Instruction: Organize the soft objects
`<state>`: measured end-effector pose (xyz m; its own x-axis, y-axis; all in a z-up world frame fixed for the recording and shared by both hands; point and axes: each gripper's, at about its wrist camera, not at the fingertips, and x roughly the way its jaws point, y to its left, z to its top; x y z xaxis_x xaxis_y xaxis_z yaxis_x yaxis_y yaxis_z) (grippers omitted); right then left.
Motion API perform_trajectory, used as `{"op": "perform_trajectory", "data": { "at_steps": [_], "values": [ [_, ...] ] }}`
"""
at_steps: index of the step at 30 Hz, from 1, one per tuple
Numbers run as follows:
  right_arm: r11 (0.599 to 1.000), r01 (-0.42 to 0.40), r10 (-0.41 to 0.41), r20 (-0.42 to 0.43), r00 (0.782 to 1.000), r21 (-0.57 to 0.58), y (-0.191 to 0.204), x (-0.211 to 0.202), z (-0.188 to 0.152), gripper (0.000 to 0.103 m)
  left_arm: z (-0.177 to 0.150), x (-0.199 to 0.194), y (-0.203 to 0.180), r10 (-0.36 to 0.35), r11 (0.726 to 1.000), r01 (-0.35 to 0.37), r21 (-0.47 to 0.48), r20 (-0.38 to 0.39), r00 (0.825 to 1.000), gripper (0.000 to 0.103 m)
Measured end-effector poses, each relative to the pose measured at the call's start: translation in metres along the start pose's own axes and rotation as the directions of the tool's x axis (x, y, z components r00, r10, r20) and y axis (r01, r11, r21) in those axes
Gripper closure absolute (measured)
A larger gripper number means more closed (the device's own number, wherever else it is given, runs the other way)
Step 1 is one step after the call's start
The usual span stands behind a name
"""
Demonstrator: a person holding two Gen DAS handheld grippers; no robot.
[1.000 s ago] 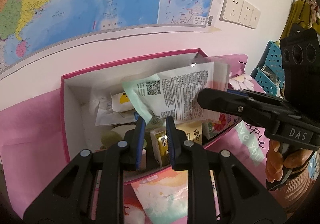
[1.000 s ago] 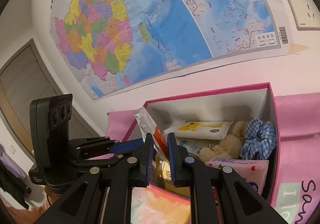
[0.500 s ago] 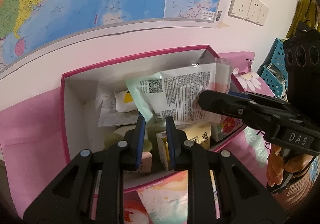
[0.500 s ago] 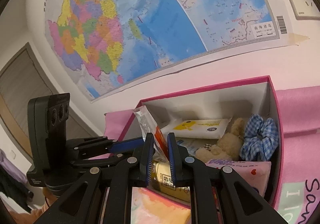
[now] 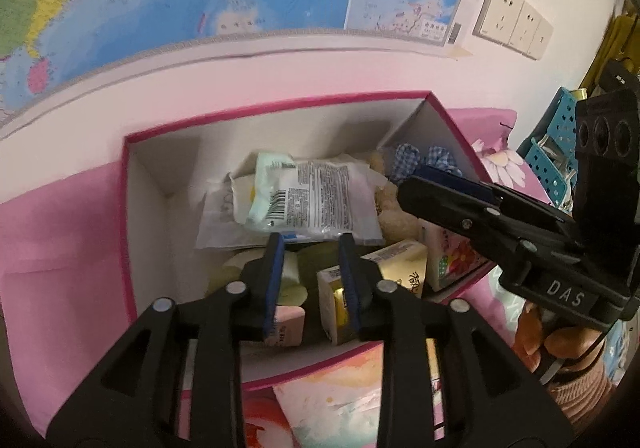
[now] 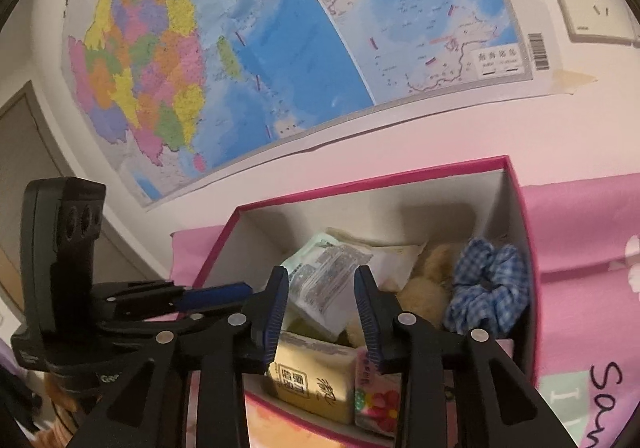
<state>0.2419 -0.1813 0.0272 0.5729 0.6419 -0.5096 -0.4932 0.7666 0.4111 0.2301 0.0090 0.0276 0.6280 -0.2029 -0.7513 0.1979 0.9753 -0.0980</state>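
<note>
In the box (image 5: pixel 132 232) the printed packet (image 5: pixel 312 204) lies on top of the other packs; the scrunchie (image 6: pixel 484 288) sits at its right wall (plush toy (image 6: pixel 428 280) beside it).

Sitting inside the pink box (image 5: pixel 132 232): one printed packet (image 5: pixel 316 204), one checked scrunchie (image 6: pixel 486 288), one plush bear (image 6: pixel 428 280), perhaps three tissue packs (image 6: pixel 312 376).

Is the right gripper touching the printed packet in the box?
Apart. The right wrist view shows the right gripper open above the printed packet, which lies loose in the box, clear of both fingers.
</note>
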Motion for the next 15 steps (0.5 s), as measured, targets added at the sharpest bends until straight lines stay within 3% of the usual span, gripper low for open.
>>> {"op": "perform_trajectory", "data": {
  "at_steps": [2,3,5,7,9,12,15],
  "values": [
    [1.000,0.011,-0.010,0.012,1.000,-0.018,0.002,-0.009,-0.004,0.068,-0.004,-0.009,0.001,0.001,1.000,-0.001,0.001,0.032,0.999,0.060],
    [1.000,0.012,-0.011,0.016,1.000,-0.029,0.004,-0.013,-0.006,0.067,-0.005,-0.012,0.000,0.001,1.000,-0.001,0.006,0.049,0.999,0.050],
    [0.998,0.010,-0.008,0.035,0.999,-0.065,0.011,-0.027,-0.012,0.058,-0.012,-0.027,0.000,0.007,1.000,-0.009,0.013,0.101,0.995,0.040],
    [0.994,0.006,-0.001,0.048,0.999,-0.108,0.019,-0.039,-0.019,0.051,-0.020,-0.042,-0.001,0.011,1.000,-0.014,0.022,0.156,0.988,0.036],
    [0.987,0.021,-0.010,0.067,0.998,-0.160,0.031,-0.055,-0.030,0.043,-0.030,-0.059,-0.002,0.024,0.999,-0.030,0.024,0.210,0.977,0.016],
    [0.975,0.047,-0.027,0.096,0.995,-0.216,0.045,-0.075,-0.048,0.024,-0.054,-0.085,-0.003,0.054,0.998,-0.063,0.021,0.300,0.952,0.000],
    [0.961,0.104,-0.076,0.117,0.990,-0.255,0.054,-0.091,-0.074,0.017,-0.073,-0.097,-0.005,0.078,0.996,-0.086,0.010,0.329,0.941,0.001]
  ]
}}
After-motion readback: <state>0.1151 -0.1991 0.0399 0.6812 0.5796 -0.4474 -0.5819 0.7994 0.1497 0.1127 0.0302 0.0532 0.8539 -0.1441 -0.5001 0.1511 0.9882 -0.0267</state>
